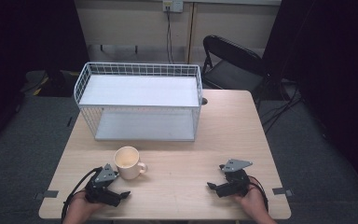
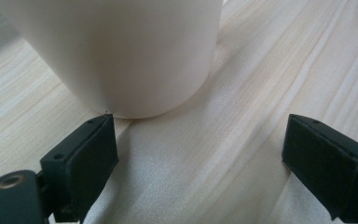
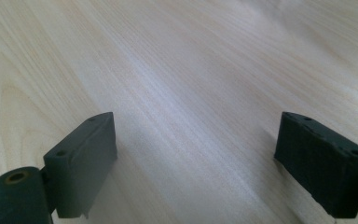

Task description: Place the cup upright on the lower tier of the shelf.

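A cream mug (image 1: 127, 161) stands upright on the wooden table (image 1: 191, 149), toward the near left, its handle pointing to the right in the high view. It sits in front of a white wire shelf rack (image 1: 140, 100), apart from it. The left gripper (image 1: 121, 194) rests low on the table just beside the mug, on the near side, with a hand (image 1: 77, 210) around its rear. In the left gripper view the jaws are spread wide with bare wood between them; the mug's wall (image 2: 116, 51) rises just ahead, nearer the left jaw, and whether that jaw's tip touches the base cannot be told. Nothing is pinched. The right gripper (image 1: 213, 187) lies on the table's near right, well apart from the mug, held by the other hand (image 1: 251, 203). Its jaws are likewise spread wide over bare wood (image 3: 186, 93). A black folding chair (image 1: 233, 63) stands beyond the far right corner.
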